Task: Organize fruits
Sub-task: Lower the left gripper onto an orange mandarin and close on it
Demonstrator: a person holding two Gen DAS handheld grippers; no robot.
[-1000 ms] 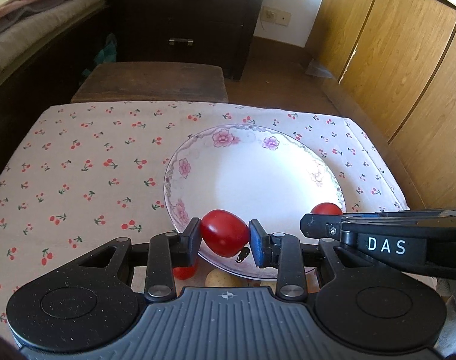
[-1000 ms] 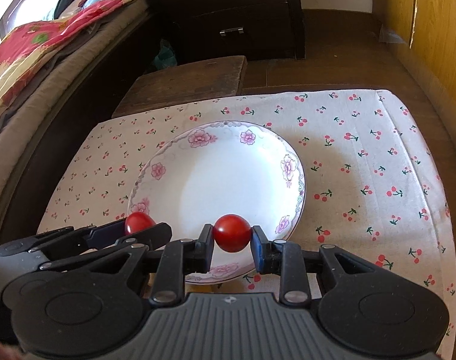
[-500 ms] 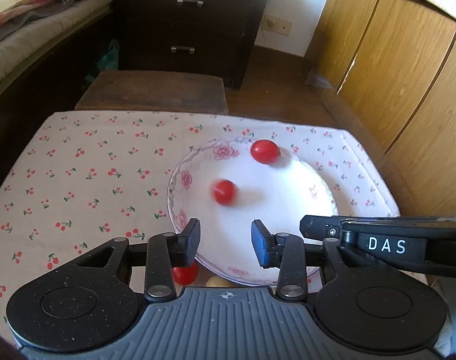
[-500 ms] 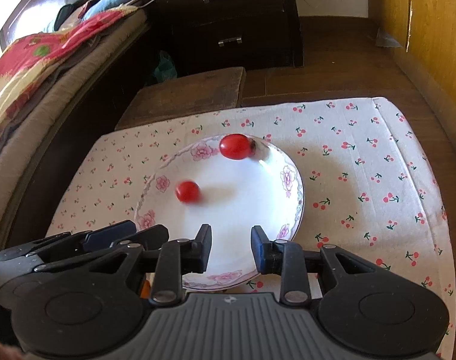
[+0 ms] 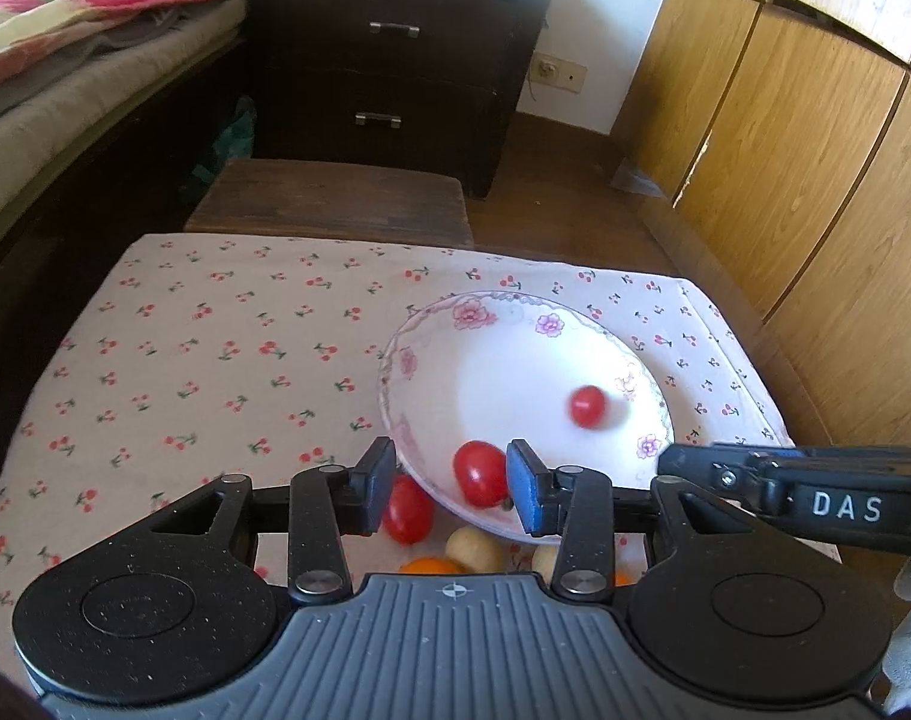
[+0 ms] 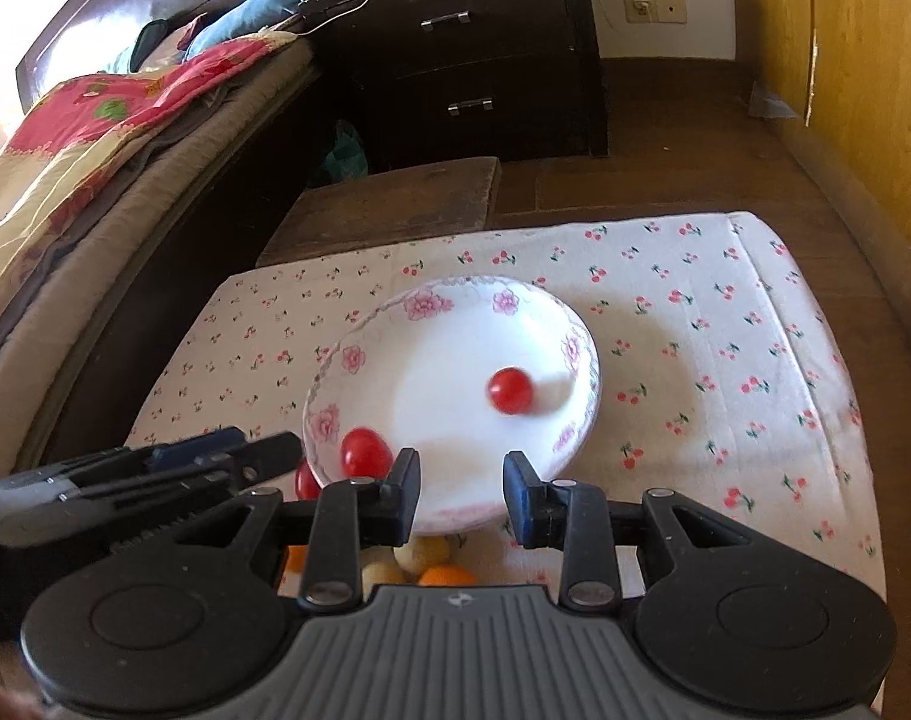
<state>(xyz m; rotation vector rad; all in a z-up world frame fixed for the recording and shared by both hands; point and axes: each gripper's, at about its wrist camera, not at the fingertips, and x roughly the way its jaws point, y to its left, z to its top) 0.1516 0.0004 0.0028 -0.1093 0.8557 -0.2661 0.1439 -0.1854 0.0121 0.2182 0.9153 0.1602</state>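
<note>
A white floral plate (image 5: 491, 306) (image 6: 455, 294) sits on the cherry-print cloth. Two red tomatoes lie in it: one near the front rim (image 5: 480, 473) (image 6: 365, 452), one blurred to the right (image 5: 587, 406) (image 6: 509, 390). A third tomato (image 5: 406, 509) (image 6: 306, 482) lies on the cloth beside the plate's near-left rim. My left gripper (image 5: 449, 495) is open and empty above the plate's near edge. My right gripper (image 6: 461, 498) is open and empty beside it. The right gripper shows in the left wrist view (image 5: 815, 498), the left gripper in the right wrist view (image 6: 155, 474).
Pale round fruits (image 5: 474, 549) (image 6: 422, 552) and orange ones (image 5: 431, 565) (image 6: 446, 575) lie on the cloth in front of the plate, partly hidden by the grippers. A wooden stool (image 5: 329, 204) stands beyond the table, a dark drawer cabinet (image 5: 389, 72) behind it, wooden cupboards (image 5: 815, 150) right, a bed (image 6: 83, 180) left.
Both grippers let go of their tomatoes, which dropped into the plate and rolled: one to the near rim, one to the right. Both grippers pulled back and up.
</note>
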